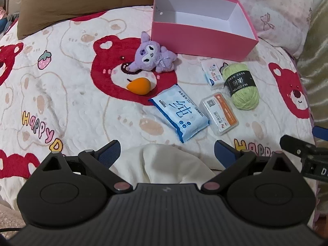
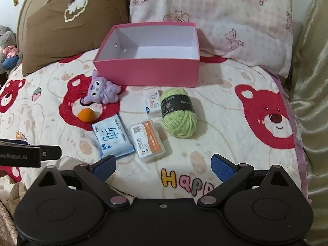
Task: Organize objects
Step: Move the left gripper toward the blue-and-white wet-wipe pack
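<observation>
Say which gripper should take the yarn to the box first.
Right, probably. The yarn lies nearly straight ahead of the open right gripper, while it sits off to the right of the left gripper. The pink box is empty.

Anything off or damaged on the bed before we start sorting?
Nothing damaged or spilled. The pink box sits upright and empty. The plush, orange sponge, wipes pack, both small packets and green yarn lie loose in front of it, unsorted.
</observation>
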A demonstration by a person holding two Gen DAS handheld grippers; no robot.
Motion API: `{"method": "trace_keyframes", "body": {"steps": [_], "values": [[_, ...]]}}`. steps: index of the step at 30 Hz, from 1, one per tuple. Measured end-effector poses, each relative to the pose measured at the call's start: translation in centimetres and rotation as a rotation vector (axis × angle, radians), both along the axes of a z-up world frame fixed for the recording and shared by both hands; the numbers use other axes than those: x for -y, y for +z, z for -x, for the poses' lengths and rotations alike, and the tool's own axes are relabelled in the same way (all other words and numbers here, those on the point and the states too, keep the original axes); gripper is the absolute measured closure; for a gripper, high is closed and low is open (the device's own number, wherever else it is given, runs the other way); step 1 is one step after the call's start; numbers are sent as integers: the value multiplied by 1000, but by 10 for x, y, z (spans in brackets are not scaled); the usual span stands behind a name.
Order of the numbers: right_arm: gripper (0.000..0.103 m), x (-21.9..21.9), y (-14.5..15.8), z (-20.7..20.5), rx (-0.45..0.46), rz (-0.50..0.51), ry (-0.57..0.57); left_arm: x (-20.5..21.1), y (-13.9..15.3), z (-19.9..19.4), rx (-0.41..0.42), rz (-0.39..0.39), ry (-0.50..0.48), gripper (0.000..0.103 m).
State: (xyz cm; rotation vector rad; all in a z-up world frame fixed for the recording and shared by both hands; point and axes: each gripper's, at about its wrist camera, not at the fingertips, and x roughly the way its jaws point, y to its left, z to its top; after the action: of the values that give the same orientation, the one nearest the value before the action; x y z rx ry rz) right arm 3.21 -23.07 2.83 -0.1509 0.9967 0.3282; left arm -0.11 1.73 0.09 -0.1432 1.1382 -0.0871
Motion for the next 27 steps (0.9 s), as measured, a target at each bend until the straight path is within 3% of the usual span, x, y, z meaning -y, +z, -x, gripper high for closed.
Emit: {"method": "trace_keyframes", "body": {"steps": [12, 27], "values": [[3, 4, 1, 1, 14, 6, 11, 26, -3, 6, 24, -50, -29, 4], [3, 9, 9, 9, 18, -17, 25, 5, -6, 10, 21, 24, 37, 4]]}}
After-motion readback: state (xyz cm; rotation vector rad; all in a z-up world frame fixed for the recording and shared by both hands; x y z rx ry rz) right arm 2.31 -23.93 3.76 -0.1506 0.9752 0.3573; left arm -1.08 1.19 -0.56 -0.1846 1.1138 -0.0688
